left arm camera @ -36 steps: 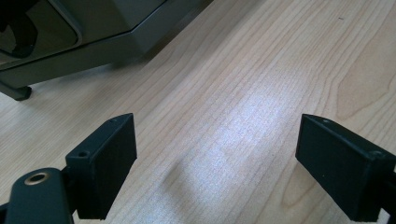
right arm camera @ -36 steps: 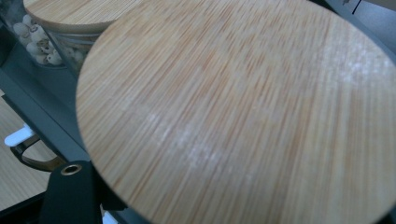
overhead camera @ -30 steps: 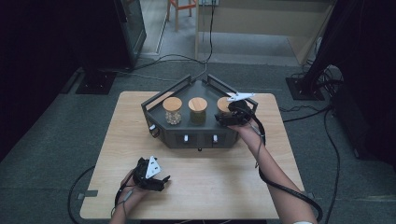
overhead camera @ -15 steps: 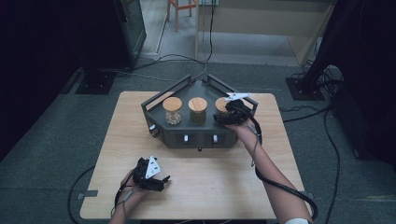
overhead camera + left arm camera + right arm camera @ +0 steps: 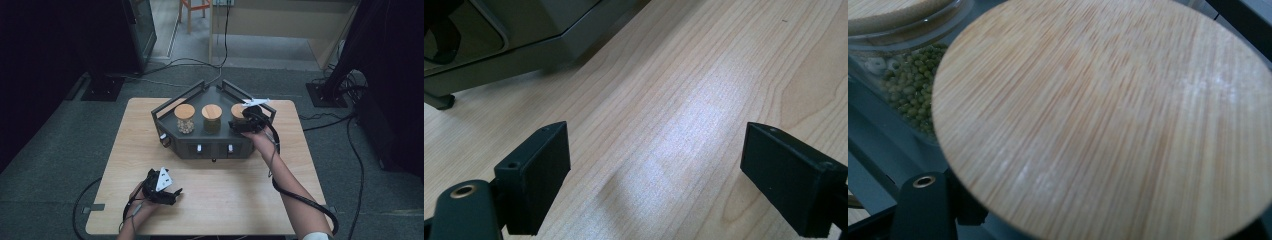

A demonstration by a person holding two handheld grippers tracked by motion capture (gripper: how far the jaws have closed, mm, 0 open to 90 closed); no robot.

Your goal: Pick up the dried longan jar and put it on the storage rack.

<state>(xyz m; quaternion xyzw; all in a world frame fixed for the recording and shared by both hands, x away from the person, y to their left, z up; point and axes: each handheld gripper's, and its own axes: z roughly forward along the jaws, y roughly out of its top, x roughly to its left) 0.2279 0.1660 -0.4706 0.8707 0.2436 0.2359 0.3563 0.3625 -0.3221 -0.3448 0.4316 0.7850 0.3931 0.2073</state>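
Three glass jars with round wooden lids stand in a row in a dark grey rack (image 5: 212, 149) at the back of the wooden table (image 5: 240, 195). My right gripper (image 5: 239, 123) is shut on the right jar (image 5: 237, 111), just under its lid (image 5: 1108, 120). In the right gripper view one black finger (image 5: 923, 212) shows below the lid's edge. The middle jar (image 5: 211, 119) beside it holds green beans (image 5: 908, 95), and the left jar (image 5: 185, 119) holds pale contents. My left gripper (image 5: 175, 193) rests low over the table's front left, open, with bare wood between its jaws (image 5: 656, 175).
The rack's front wall carries small knobs and lights (image 5: 199, 148), and its corner (image 5: 524, 35) lies just beyond my left gripper. Cables trail from both grippers over the table's front edge. Dark floor, cables and stands surround the table.
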